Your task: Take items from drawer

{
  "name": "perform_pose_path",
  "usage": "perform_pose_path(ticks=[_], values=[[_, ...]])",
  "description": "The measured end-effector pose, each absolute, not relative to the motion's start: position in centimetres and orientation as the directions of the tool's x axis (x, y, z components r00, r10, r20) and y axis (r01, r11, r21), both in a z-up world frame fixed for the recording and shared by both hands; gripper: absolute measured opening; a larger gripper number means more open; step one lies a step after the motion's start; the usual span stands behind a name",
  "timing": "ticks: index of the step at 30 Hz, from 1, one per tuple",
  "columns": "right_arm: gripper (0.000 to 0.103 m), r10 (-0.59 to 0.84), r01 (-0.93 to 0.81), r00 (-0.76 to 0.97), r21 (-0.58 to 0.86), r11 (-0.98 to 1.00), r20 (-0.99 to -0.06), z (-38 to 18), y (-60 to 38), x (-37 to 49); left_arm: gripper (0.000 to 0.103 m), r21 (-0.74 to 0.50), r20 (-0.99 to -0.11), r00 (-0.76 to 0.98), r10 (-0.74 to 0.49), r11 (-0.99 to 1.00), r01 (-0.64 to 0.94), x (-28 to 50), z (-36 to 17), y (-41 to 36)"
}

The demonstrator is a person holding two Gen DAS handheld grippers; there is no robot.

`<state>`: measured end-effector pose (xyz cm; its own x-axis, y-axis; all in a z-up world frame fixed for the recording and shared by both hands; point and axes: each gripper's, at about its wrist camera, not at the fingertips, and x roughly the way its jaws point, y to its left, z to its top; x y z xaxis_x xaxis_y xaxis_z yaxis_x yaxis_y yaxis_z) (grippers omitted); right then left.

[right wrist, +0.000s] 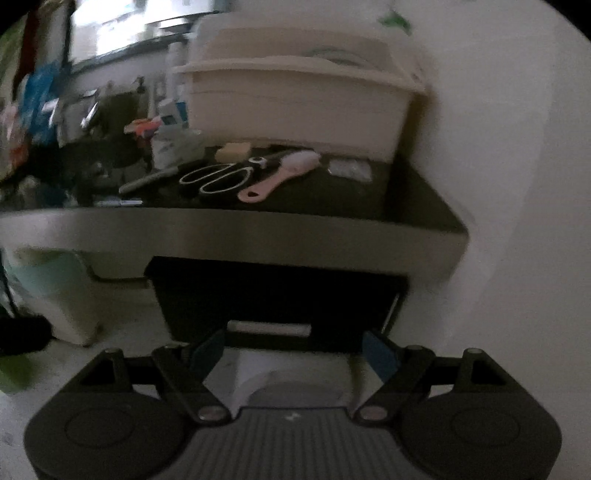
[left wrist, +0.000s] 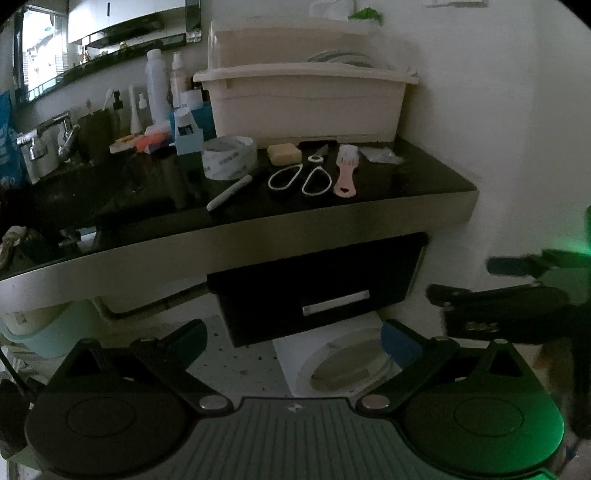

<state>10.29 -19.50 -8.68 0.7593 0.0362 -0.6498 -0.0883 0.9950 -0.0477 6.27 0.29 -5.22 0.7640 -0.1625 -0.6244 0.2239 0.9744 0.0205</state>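
Both tongs, left (left wrist: 295, 343) and right (right wrist: 295, 350), wide open, empty, facing shut dark drawer (right wrist: 277, 302) under table (right wrist: 236, 229); scissors (right wrist: 218, 177), pink brush (right wrist: 280, 173) on top.

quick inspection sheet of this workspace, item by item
surface: dark countertop with a pale front edge, crowded along the back.
job's things: black drawer under the counter looks shut; its silver handle is free. Contents hidden.
clutter: scissors, pink brush, yellow sponge, tape roll, white pen, beige dish rack, bottles by the faucet.
grippers: left gripper open, empty, set back from the drawer; right gripper open, empty, aimed just below the handle.
cables: corrugated hose under the counter; no cables seen.
surroundings: white wall, speckled floor, pale green bin, mirror.
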Motion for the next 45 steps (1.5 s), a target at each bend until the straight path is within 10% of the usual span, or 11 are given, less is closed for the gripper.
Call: perform_pose_path(ticks=[45], values=[[0.082,-0.006,-0.020,0.784,-0.035,0.999,-0.620,1.0,-15.8,4.0,0.101,0.002,-0.674,0.739,-0.018,1.000,0.027,6.1,-0.1,1.0]])
